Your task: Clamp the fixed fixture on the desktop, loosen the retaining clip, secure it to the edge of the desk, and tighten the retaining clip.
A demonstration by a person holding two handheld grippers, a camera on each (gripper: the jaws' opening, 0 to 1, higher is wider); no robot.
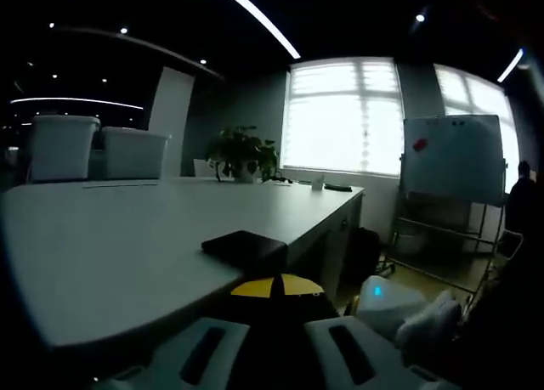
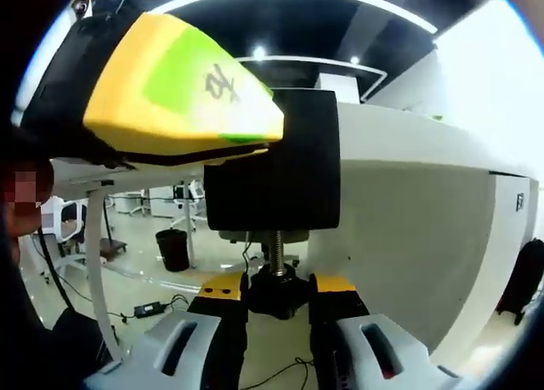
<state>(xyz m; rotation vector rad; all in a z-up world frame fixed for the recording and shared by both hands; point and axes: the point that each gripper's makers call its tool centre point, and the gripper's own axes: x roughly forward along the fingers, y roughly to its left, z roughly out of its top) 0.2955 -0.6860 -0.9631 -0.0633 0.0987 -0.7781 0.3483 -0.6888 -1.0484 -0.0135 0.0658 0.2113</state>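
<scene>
Claw states are taken from the left first: the left claw (image 1: pixel 270 356) is seen in the left gripper view with its two pale jaws held apart around a dark, yellow-topped part (image 1: pixel 276 286) low between them, but whether that part is actually pinched cannot be told, the contact being lost in shadow. Just beyond it, the black fixture plate (image 1: pixel 244 246) lies flat on the near corner of the grey surface (image 1: pixel 110 237), at its edge. Farther across the surface a potted plant (image 1: pixel 243 155) is set, and a whiteboard (image 1: pixel 452 157) stands on the floor to the right.

In the right gripper view, the right claw (image 2: pixel 278 309) is closed from below on the black knob (image 2: pixel 279 290) at the foot of the threaded screw (image 2: pixel 274 252), its yellow-tipped jaws pressed to either side of it. The screw runs straight up from the claw to the black fixture bracket (image 2: pixel 274 165), which hangs under the surface edge (image 2: pixel 399 135). A yellow and green gripper body (image 2: pixel 178 88) is seen at upper left, against the bracket's top.

The coming move is judged to turn on this alignment: the screw's long axis lies along the right claw's own line, so the knob can be twisted about that axis. The right claw is the nearer one to the retaining clip.
</scene>
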